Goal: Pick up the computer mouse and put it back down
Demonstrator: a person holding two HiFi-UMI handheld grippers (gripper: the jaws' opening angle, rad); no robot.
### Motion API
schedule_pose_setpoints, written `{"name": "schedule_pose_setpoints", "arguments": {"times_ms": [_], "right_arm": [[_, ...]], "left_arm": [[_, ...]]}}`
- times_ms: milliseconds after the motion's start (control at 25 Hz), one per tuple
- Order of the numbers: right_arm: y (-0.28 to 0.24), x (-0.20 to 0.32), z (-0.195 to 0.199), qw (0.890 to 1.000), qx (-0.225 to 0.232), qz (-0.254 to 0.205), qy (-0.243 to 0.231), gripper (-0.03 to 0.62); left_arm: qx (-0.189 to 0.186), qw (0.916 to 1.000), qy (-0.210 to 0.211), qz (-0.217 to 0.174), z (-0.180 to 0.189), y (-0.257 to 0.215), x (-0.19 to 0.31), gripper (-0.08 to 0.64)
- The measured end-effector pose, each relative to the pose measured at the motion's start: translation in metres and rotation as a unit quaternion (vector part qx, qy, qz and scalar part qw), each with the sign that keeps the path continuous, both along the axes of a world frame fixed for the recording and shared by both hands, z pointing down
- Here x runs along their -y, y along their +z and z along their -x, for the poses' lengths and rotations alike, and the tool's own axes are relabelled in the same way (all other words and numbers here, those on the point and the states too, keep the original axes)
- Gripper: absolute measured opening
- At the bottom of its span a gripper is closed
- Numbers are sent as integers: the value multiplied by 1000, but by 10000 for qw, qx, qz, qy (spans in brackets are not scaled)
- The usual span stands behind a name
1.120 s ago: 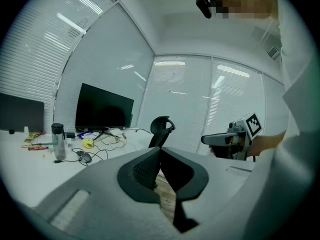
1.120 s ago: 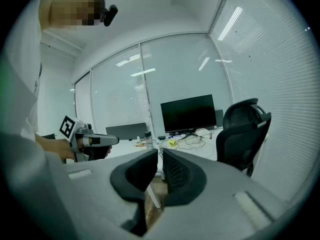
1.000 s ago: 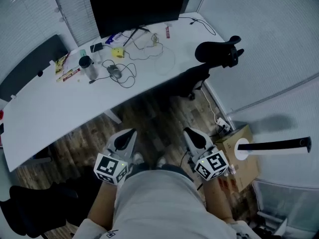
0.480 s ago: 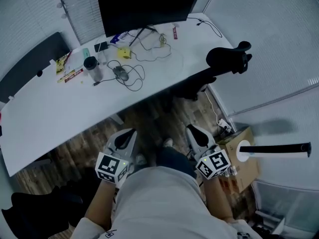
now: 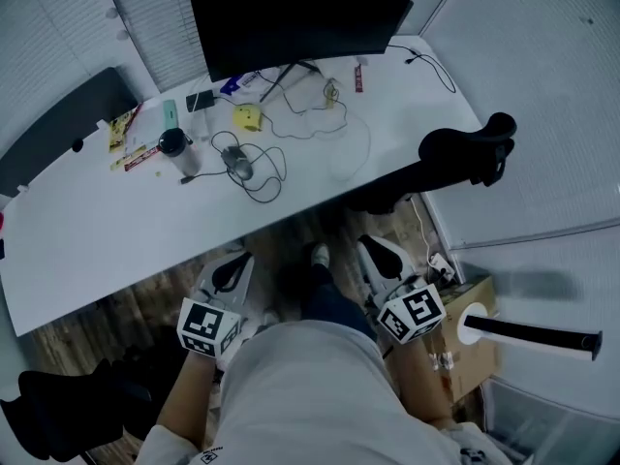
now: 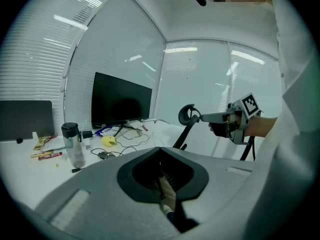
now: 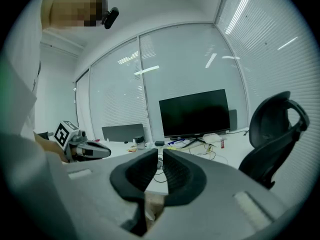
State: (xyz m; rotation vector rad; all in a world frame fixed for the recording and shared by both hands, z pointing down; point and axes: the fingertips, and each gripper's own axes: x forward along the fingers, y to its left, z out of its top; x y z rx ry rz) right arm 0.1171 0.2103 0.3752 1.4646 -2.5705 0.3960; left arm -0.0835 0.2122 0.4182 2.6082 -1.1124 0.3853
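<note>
There is one computer mouse (image 5: 239,166), and it lies on the white surface (image 5: 87,221) in front of the monitor (image 5: 300,17), a bit to the left of the monitor's stand. Its thin cord curls in loops around it. I think the mouse is light and hard, with a smooth shell that may slip. It should not break easily, but the cord could tug when it goes up. A good place to take it looks like its two long sides, near the middle, and not by the cord. I count one monitor, one bottle (image 5: 175,150) in front of the monitor's left end, and one small yellow thing (image 5: 249,117) close to the monitor's stand. There is one black chair (image 5: 465,151) off to the monitor's right. There are two grippers, and both hang far back from the monitor, past the near edge of the surface and over the floor. The left gripper (image 6: 160,151) has its fingers pressed together with nothing in them. The right gripper (image 7: 160,153) has its fingers a little bit apart, and nothing is between them. Neither one is near the mouse yet.
</note>
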Motion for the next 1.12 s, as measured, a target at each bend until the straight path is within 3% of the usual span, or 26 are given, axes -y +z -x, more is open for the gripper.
{"name": "schedule_pose_setpoints", "arguments": {"times_ms": [680,920,1120], "right_arm": [[18,177,-61,9893,246,289,-1411,32],[25,208,-58,9779,747,694,-1825,32],[28,219,-44,9760,427,619,-2043,32]], "left_arm": [[296,9882,-1483,237,-75,8,140,11],[487,9791,-1934,387,-86,17,165,11],[554,9719,-2230,511,-80,23,183,11]]}}
